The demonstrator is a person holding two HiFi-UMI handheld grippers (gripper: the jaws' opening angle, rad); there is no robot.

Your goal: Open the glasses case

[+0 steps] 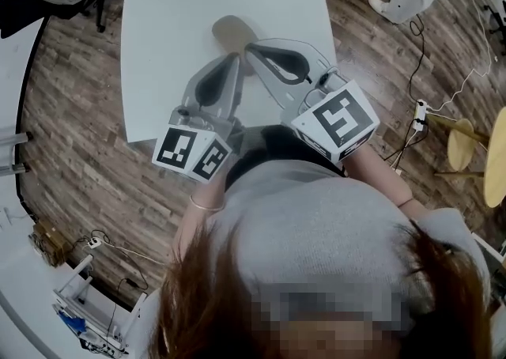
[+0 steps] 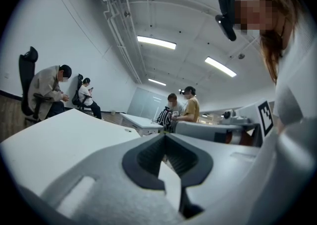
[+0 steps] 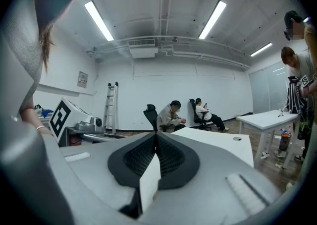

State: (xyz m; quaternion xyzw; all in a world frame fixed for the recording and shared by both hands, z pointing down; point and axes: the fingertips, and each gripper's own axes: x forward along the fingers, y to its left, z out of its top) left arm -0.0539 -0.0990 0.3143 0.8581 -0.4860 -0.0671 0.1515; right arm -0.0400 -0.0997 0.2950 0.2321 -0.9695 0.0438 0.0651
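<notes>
A tan oval glasses case [image 1: 231, 31] lies shut on the white table [image 1: 174, 9], its near end hidden behind the gripper tips. My left gripper [image 1: 235, 58] and right gripper [image 1: 250, 48] hover side by side just in front of the case, tips converging toward it. Both are shut with nothing between their pads. In the left gripper view the jaws [image 2: 165, 135] meet over the tabletop [image 2: 49, 144], and the case is out of sight. The right gripper view shows its jaws [image 3: 156, 134] pressed together, also without the case.
The table's near edge runs just under my grippers. Wooden floor surrounds it, with cables and a round stool [image 1: 462, 144] at right. Seated people [image 3: 170, 115], a ladder [image 3: 110, 107] and another white table [image 3: 270, 117] stand farther off in the room.
</notes>
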